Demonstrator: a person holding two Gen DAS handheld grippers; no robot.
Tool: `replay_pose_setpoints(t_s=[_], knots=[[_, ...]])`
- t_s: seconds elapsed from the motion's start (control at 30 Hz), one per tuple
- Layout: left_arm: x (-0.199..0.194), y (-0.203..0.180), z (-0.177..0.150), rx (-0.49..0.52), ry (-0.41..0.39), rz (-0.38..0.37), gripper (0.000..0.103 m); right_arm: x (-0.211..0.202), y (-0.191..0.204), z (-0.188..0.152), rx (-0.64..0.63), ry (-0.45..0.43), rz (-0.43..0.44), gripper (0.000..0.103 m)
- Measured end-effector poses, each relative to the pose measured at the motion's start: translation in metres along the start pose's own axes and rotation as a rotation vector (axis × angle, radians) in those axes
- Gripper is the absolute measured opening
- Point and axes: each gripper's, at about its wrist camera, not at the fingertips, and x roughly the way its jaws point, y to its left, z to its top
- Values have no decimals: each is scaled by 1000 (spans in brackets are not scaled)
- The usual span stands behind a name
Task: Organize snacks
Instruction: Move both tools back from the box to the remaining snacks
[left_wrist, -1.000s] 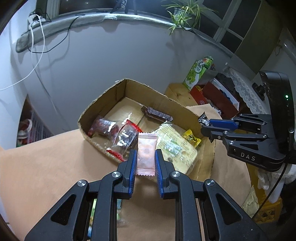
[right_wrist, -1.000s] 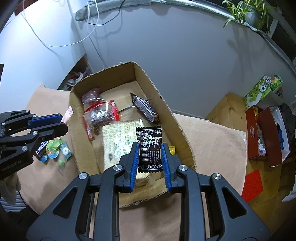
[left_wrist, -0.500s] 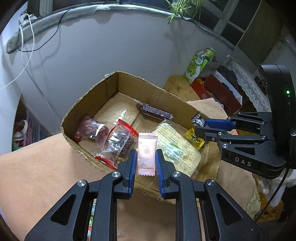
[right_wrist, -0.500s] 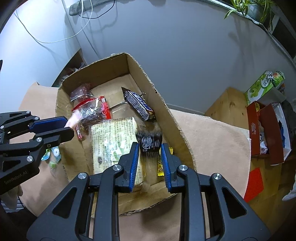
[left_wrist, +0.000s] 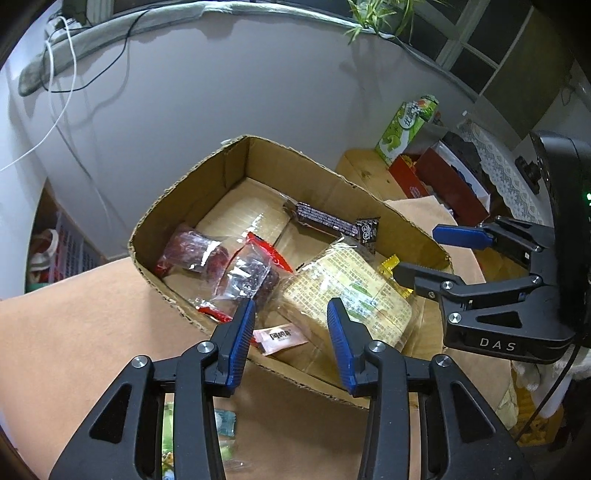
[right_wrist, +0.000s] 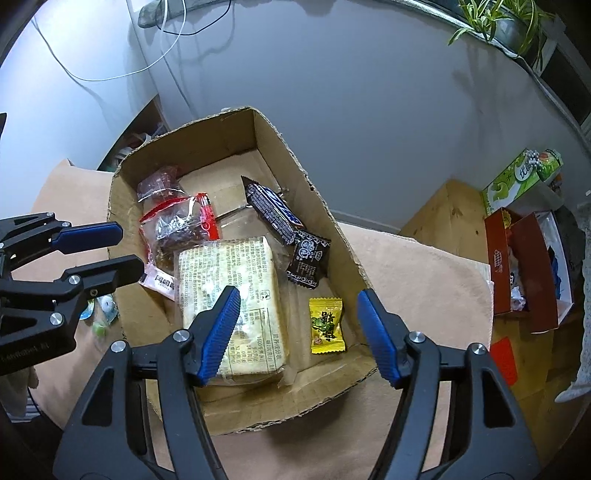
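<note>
Both grippers hang over the open cardboard box (right_wrist: 314, 192), jaws opening with nothing between them. Below the left gripper (left_wrist: 291, 334) a pale pink sachet (left_wrist: 281, 336) (dark lettering on its face) lies flat on the box floor by the near wall. The right gripper (right_wrist: 295, 332) stands over the floor, the black patterned sachet (right_wrist: 308, 256) resting beyond beside a long dark bar (right_wrist: 271, 210).

Left hand-held gripper (left_wrist: 291, 314) is opening over the cardboard box (left_wrist: 184, 192), nothing between its jaws. Pink candy wrapper (left_wrist: 282, 336) lies inside just below it, biscuit pack (left_wrist: 347, 291) at 2 o'clock. Right hand-held gripper (left_wrist: 421, 254) sits at 3 o'clock, jaws apart.
</note>
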Motion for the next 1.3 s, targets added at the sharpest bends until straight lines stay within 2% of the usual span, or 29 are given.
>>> replay_pose_setpoints(t_s=[0.3,0.6,1.03,1.3], knots=[[-19,16,-4,-26,-30,1,39,-12,15,0,-20,-21,21,69],[-42,47,-17,-88,-51,24,39,-27,42,1,-64,-50,63,69],[-70,86,-52,-167,-63,59,39,-45,93,-18,-126,-71,152,69],[-78,114,-80,-240,-43,74,39,-44,128,-40,-128,-40,238,69]])
